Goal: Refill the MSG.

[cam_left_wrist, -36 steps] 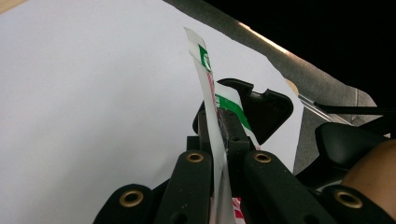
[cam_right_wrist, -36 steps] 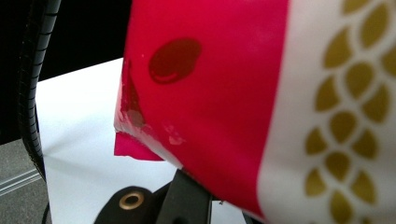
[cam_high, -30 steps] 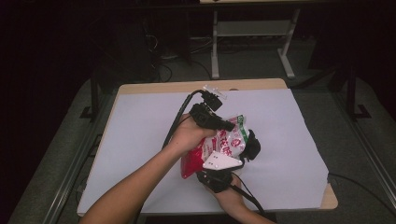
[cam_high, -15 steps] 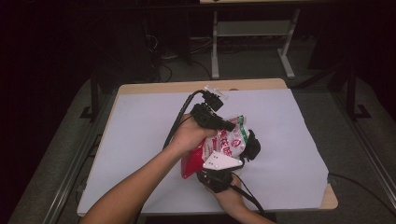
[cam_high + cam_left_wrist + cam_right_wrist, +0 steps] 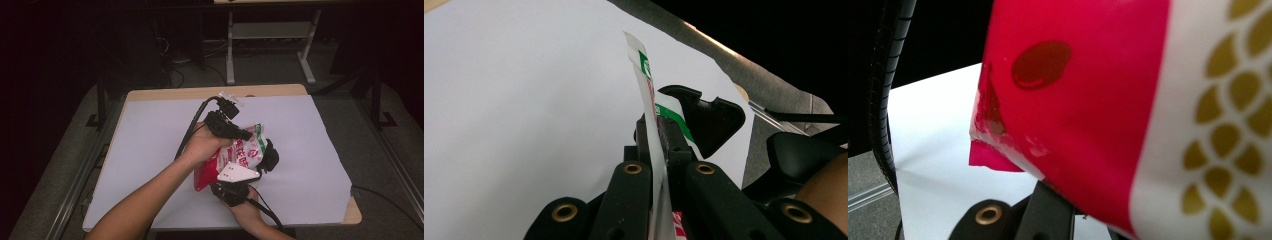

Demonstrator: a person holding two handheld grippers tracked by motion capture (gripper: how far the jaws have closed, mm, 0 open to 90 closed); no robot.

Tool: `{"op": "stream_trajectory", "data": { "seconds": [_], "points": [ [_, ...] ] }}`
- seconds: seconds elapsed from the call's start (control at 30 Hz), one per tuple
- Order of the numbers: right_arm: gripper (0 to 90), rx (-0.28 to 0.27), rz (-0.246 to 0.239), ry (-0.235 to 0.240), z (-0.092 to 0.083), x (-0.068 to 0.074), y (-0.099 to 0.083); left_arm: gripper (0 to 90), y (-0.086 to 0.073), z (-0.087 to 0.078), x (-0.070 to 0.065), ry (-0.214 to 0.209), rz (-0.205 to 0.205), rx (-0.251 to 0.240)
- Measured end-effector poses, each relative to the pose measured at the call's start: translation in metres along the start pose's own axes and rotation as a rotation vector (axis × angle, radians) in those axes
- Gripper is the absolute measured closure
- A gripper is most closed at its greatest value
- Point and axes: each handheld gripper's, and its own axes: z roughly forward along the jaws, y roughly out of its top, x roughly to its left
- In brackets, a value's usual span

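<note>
A red and white snack bag (image 5: 244,153) is held up over the white-covered table (image 5: 150,150) between both grippers. My left gripper (image 5: 247,135) comes in from the upper left and is shut on the bag's thin sealed edge (image 5: 644,75); its jaws (image 5: 659,137) pinch that white and green strip. My right gripper (image 5: 267,156), with its grey plate on top, reaches up from the near side and is shut on the bag. The bag's red side with gold scales (image 5: 1088,100) hangs close before its jaws. The right gripper's black jaw (image 5: 710,120) shows behind the strip.
A black cable (image 5: 190,127) loops from the left gripper over the table. The table's wooden right front corner (image 5: 352,216) sticks out from under the white sheet. A metal desk frame (image 5: 270,35) stands on the dark floor beyond the far edge.
</note>
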Motion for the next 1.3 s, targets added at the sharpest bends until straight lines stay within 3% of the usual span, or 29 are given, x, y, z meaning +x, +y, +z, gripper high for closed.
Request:
{"op": "stream_trajectory", "data": {
  "seconds": [0.4,1.3],
  "points": [
    [90.0,0.002,0.006,0.005,0.0001,0.0000,-0.0001,89.9,0.0004,0.0019,-0.0008,0.004,-0.013,-0.002],
    [90.0,-0.007,0.016,0.012,0.0008,-0.0004,0.0013,89.9,0.0019,0.0010,-0.0009,0.019,-0.002,0.006]
  ]
}}
